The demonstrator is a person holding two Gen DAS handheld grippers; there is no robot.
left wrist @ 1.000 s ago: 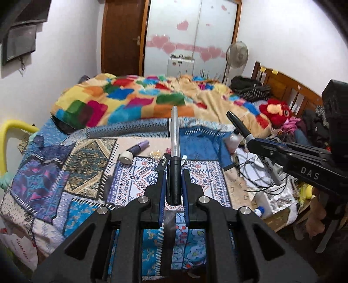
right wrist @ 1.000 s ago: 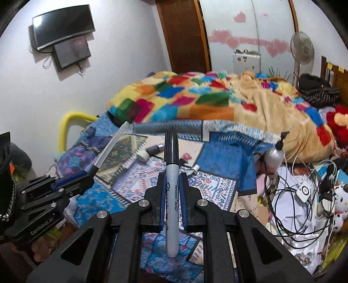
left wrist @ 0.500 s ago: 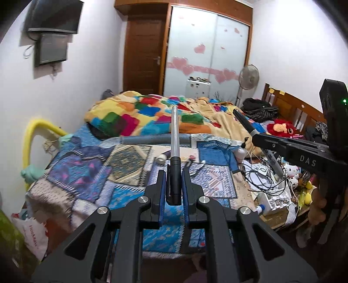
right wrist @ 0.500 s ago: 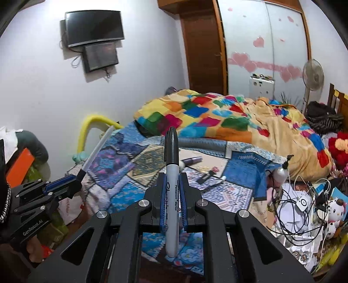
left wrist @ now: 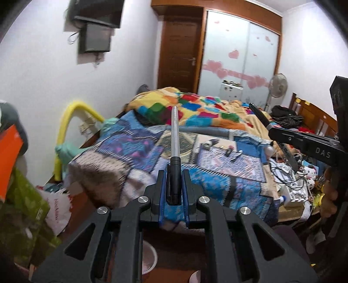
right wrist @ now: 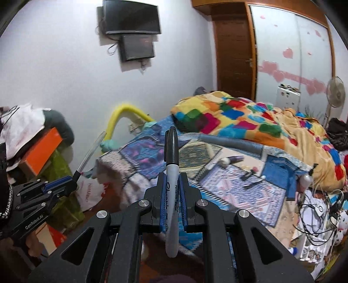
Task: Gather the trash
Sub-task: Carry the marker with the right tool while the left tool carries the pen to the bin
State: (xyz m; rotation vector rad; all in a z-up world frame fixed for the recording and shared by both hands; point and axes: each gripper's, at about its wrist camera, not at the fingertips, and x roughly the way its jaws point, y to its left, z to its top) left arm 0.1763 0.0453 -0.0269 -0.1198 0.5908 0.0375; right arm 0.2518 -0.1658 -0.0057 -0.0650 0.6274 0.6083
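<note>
While both grippers are held off the near corner of the bed, counts run as follows, largest first. One bed, carrying one patterned patchwork spread and one bright multicoloured blanket bunched at the far end. One wardrobe with two frosted sliding panels bearing pink heart stickers, beside one brown door. Two dark screens on the left wall, stacked one above the other. One standing fan near the wardrobe. One yellow foam tube arched against the wall, and one grey foam tube lying across the spread. One purple-capped tube and a few small items lie on the spread; the rest are too small to identify. Two grippers: left gripper, blue pads closed tight on one pen with a black grip and clear barrel, pointing forward and up, well above the spread. Right gripper is likewise clamped, on one black-capped permanent marker, cap forward, the barrel running back between the jaws. Both held items are in the air, clear of the bed. One tangle of cables sits on the floor at right.
</note>
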